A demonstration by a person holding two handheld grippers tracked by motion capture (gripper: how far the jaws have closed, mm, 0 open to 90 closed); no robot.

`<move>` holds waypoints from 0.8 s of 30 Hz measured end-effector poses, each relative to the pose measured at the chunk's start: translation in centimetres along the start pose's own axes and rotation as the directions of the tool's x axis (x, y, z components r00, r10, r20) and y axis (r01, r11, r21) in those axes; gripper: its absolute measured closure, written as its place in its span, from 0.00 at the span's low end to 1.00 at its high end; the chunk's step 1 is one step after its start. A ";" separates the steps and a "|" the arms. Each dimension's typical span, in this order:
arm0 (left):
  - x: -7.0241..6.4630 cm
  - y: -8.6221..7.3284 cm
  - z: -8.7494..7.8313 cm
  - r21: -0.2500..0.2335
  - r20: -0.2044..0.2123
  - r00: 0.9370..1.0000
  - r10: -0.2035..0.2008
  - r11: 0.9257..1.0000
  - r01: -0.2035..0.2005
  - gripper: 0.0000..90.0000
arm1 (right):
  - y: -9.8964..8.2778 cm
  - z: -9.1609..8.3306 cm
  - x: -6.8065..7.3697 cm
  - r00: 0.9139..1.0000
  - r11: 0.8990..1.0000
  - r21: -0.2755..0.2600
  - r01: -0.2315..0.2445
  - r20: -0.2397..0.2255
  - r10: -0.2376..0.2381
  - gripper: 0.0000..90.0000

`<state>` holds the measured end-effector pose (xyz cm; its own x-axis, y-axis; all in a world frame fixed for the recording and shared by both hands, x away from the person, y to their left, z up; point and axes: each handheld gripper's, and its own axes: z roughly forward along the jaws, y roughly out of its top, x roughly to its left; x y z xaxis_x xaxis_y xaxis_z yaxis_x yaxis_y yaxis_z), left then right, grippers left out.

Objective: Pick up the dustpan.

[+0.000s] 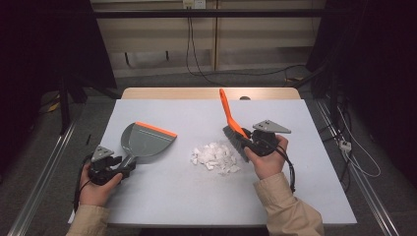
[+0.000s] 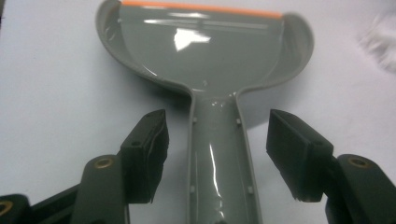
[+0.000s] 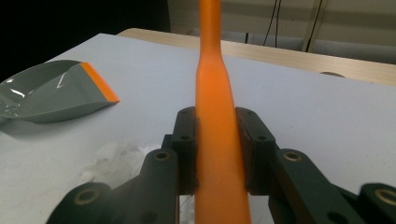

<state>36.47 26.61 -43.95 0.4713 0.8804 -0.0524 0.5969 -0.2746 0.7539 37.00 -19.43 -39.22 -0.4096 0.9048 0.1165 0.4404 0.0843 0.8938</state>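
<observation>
Right tongs (image 3: pixel 217 154) clamp the orange brush handle (image 3: pixel 212 93) — bristles hidden; left tongs (image 2: pixel 215 154) gape around the dustpan handle (image 2: pixel 219 158), seemingly untouched; paper scraps (image 1: pixel 214 157) blurred.

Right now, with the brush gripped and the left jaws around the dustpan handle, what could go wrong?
1. The left gripper isn't pressing the dustpan handle yet; lifting now could leave it behind.
2. The paper scraps lie loose; a fast stroke of the brush may scatter them past the pan's orange lip.
</observation>
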 end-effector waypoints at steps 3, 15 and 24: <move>0.0 0.3 0.7 0.033 -0.010 1.000 0.006 0.999 -0.006 0.44 | -0.1 0.0 -0.1 1.000 1.000 0.004 0.002 0.000 -0.002 0.80; 0.4 0.7 1.8 0.076 -0.004 0.997 0.073 0.994 -0.073 0.70 | -0.5 0.5 -0.3 1.000 1.000 0.020 -0.001 -0.002 0.001 0.80; -0.5 1.0 -2.1 0.050 0.101 0.984 0.144 0.987 -0.149 0.70 | -0.3 1.3 -0.7 1.000 1.000 0.018 0.007 -0.010 -0.007 0.80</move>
<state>35.45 26.66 -41.84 0.6152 0.7883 -0.0090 0.5514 -0.4222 0.7195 38.17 -19.54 -40.09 -0.4203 0.9001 0.1146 0.4515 0.0980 0.8869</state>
